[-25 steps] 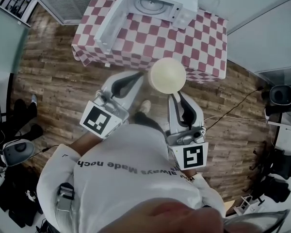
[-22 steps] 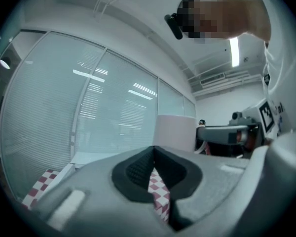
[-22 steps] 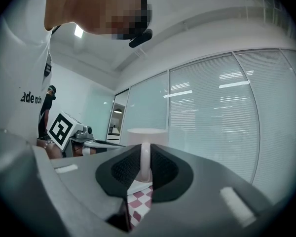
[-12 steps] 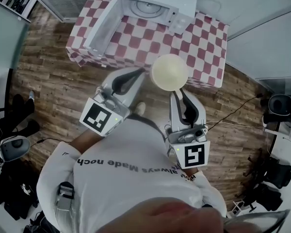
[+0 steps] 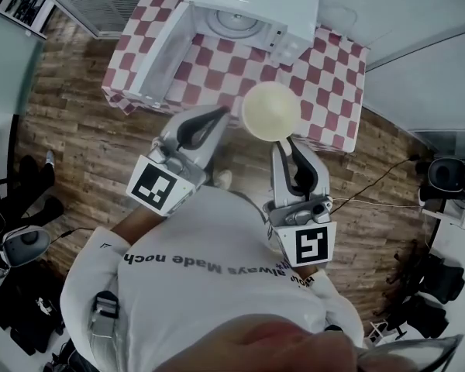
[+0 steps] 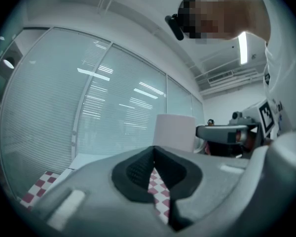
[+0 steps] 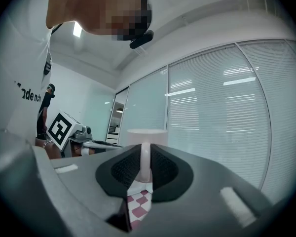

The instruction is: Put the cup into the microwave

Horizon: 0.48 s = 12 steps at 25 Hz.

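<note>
Wood planks cover the floor (image 5: 77,130) of a pale office room with slatted blinds (image 7: 227,107) along one wall. Ahead stands a table (image 5: 325,76) under a red-and-white checked cloth, and on its far side sits a white microwave (image 5: 256,2) with its door (image 5: 159,53) swung wide to the left and the round glass plate (image 5: 234,22) showing inside.

A cream cup (image 5: 271,109) hangs in the air over the near edge of the table, short of the opening. The right gripper (image 5: 287,144) carries it, jaws clenched on the thin handle (image 7: 145,162), which runs upright between the dark pads. The left gripper (image 5: 221,115) sits just beside the cup with its jaws pressed together on nothing.

The cup looks like stiff glazed ceramic: moderately light when empty, smooth, and likely to chip if knocked against the oven's frame. Held by the handle alone, it could swing or twist in the pads, so a slow, level carry seems wise. The body is too wide and slick for a sure pinch, so the handle is the sensible hold
</note>
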### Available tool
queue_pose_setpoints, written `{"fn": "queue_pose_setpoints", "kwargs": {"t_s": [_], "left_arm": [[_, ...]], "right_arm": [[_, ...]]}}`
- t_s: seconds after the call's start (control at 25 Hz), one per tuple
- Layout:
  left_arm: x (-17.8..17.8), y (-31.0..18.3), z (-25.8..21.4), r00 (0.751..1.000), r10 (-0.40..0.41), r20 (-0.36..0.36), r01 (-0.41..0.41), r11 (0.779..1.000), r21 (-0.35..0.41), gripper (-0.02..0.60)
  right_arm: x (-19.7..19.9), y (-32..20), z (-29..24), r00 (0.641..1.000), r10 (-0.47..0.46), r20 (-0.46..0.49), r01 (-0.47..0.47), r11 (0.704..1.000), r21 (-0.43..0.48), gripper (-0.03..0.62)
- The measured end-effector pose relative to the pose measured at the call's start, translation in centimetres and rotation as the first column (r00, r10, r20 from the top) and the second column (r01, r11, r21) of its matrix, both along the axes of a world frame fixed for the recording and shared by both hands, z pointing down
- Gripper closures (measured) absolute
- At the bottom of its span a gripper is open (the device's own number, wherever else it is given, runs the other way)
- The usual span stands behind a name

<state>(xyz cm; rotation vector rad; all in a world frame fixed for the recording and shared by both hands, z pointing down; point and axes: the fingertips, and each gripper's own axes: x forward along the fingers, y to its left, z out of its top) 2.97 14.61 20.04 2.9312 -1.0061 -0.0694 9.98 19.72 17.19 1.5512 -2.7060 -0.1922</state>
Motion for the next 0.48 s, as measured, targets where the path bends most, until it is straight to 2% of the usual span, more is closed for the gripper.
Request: {"fn": "queue_pose_setpoints", "kwargs": {"t_s": [0.48], "left_arm": [[-4.9, -15.0, -0.2, 0.999, -0.026, -0.022, 0.026, 1.000, -0.005, 0.578]], "right_arm": [[-4.9, -15.4, -0.6, 1.000, 0.001, 0.003, -0.001, 1.000, -0.015, 0.551]]}}
